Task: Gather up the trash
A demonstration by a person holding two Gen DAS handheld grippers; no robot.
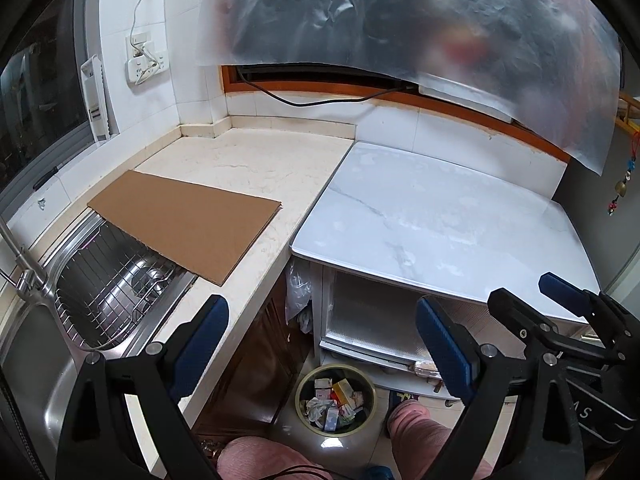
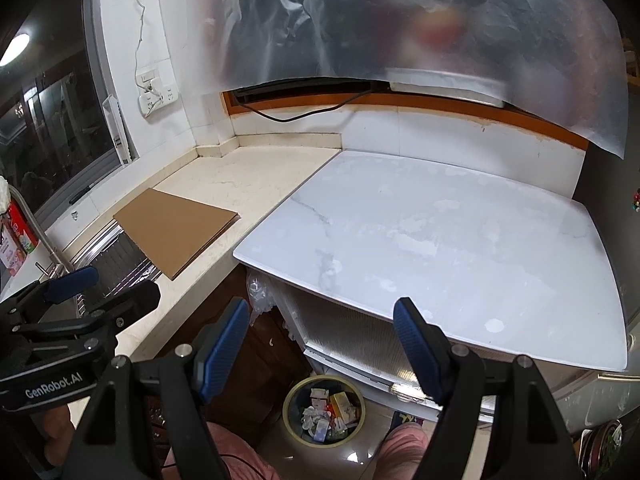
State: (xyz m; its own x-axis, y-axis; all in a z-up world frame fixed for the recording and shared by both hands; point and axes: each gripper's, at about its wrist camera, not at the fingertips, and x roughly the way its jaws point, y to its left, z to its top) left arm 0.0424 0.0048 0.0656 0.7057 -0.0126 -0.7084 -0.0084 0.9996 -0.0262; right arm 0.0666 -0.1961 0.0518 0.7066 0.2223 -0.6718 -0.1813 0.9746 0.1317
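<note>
While both claws are held above the floor in front of the benches, nothing is gripped: the left claw (image 1: pixel 322 344) is seen wide open w/ only air between its blue pads, and the right claw (image 2: pixel 320 346) is likewise spread wide and empty. In the left wrist view the right claw (image 1: pixel 560 300) is seen at the right edge, just beside the white marble bench (image 1: pixel 440 216); in the right wrist view the left claw (image 2: pixel 88 292) shows at the left edge, by the beige bench (image 2: pixel 248 172). The trash (image 1: pixel 334 404), a heap of small boxes, wrappers & crumpled paper, is found inside the round bin (image 1: pixel 304 424) on the floor, below the front edge of the white marble bench and betw. the two claw fingers in both views. A flat cardboard sheet (image 1: pixel 188 224) is laid on the beige bench, one end overhanging the steel sink (image 1: pixel 48 360) and its wire rack (image 1: pixel 108 280). Pink-clad knees (image 1: pixel 416 428) of the person are seen just beside the bin. A translucent plastic sheet (image 1: pixel 400 20) is hung over the window behind.
</note>
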